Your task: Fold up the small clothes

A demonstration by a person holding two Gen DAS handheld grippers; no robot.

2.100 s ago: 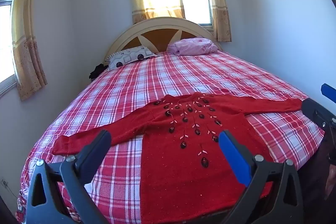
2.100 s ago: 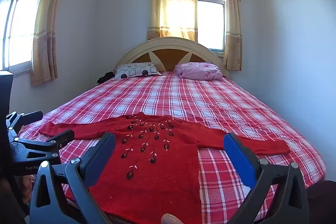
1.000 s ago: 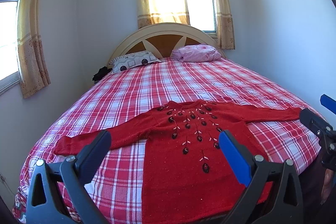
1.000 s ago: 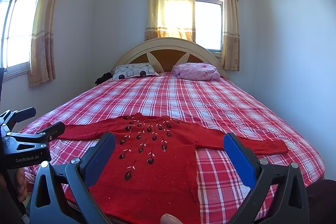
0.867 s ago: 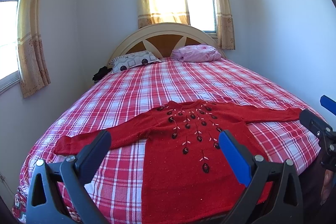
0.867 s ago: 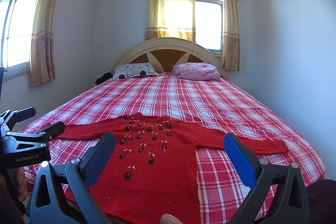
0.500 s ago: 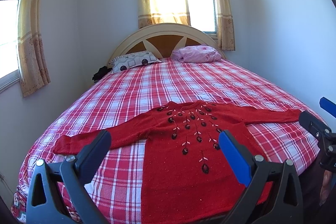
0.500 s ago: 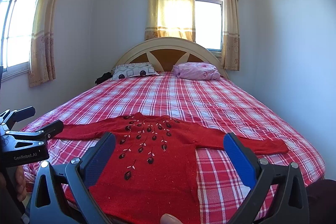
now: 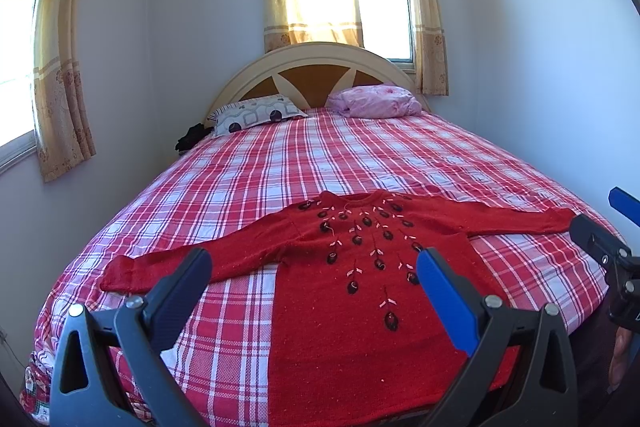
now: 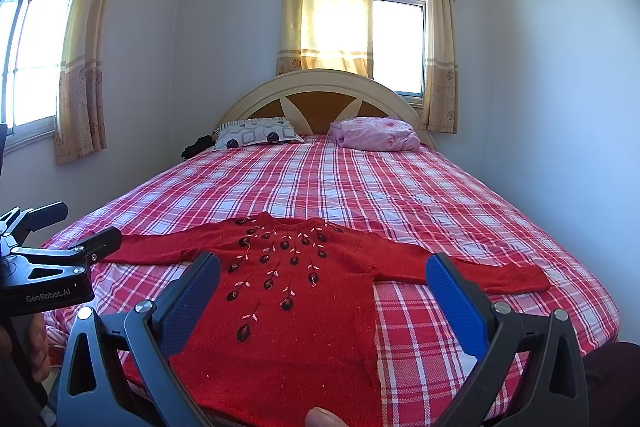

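A red knitted sweater point(image 9: 360, 291) point(image 10: 304, 311) with dark embroidered beads lies flat, front up, near the foot of the bed, both sleeves spread out sideways. My left gripper point(image 9: 312, 279) hovers open above its left half, holding nothing. My right gripper point(image 10: 324, 283) hangs open over the sweater's lower body, also with nothing between its fingers. Each gripper shows at the edge of the other's view: the right one point(image 9: 604, 227) near the right sleeve cuff, the left one point(image 10: 60, 235) near the left sleeve.
The bed point(image 9: 320, 163) carries a red-and-white plaid cover. A patterned pillow point(image 9: 256, 113) and a pink pillow point(image 9: 376, 101) lie against the arched headboard point(image 10: 324, 95). White walls and curtained windows close in on both sides. A fingertip point(image 10: 324, 419) shows at the bottom.
Both grippers have lifted and tilted up slightly since two seconds ago, so the sweater sits lower in view. In the last half second almost nothing moved.
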